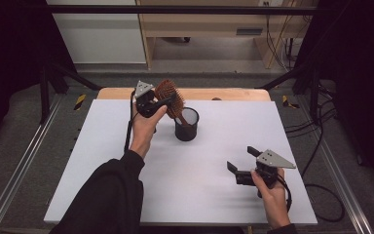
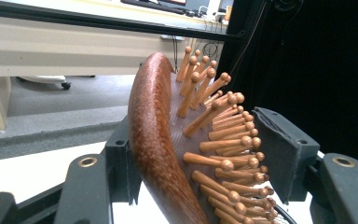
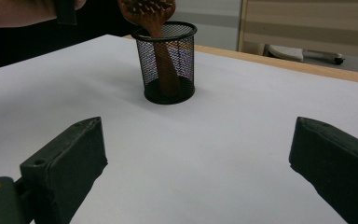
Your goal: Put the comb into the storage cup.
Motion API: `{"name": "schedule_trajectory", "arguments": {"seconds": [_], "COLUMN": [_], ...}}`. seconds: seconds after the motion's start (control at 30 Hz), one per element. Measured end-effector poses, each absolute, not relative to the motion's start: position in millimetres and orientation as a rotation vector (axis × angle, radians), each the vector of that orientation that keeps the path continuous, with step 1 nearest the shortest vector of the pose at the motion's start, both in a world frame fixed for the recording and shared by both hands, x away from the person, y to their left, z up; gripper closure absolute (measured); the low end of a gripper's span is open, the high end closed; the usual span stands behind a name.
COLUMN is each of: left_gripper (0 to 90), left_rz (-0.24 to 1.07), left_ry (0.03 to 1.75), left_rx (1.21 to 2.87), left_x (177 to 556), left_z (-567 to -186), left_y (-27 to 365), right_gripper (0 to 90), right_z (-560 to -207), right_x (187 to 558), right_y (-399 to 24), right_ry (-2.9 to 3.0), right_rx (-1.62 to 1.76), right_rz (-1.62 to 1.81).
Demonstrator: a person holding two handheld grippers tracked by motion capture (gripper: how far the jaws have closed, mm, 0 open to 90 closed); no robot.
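Observation:
A brown wooden hairbrush stands tilted with its handle down inside a black mesh cup at the back middle of the white tabletop. My left gripper is raised at the brush head. In the left gripper view, the hairbrush head sits between the jaws of my left gripper. One pad lies by its smooth back. The other stands just off the bristle tips, so the jaws look open. My right gripper rests open at the front right, holding nothing. From the right gripper, the cup and brush handle lie ahead.
A wooden table edge runs behind the white top. Black frame bars and cables surround the table, and a wooden desk stands farther back. Bare white surface lies between the cup and the right gripper.

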State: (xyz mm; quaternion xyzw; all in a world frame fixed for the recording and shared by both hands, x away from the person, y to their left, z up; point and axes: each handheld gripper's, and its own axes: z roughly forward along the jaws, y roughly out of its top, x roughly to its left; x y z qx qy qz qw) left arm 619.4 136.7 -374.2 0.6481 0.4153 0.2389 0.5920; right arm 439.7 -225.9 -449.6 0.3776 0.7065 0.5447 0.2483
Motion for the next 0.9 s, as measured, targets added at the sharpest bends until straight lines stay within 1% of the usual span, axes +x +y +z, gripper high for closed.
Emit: {"name": "schedule_trajectory", "arguments": {"seconds": [0.27, 0.9], "left_gripper": [34.3, 31.8], "left_rz": [0.624, 0.645], "left_ry": [0.921, 0.921], "left_rx": [1.53, 1.529], "left_x": [618.2, 619.1], "left_z": [-374.0, -375.5], "left_y": [135.5, 136.5], "right_gripper": [4.0, 3.9], "right_z": [-449.7, -449.8], "right_x": [439.7, 439.8], "right_y": [-225.8, -225.7], "right_ry": [1.928, 1.93], "right_rx": [1.035, 1.038], "right_rz": [1.487, 1.49]}}
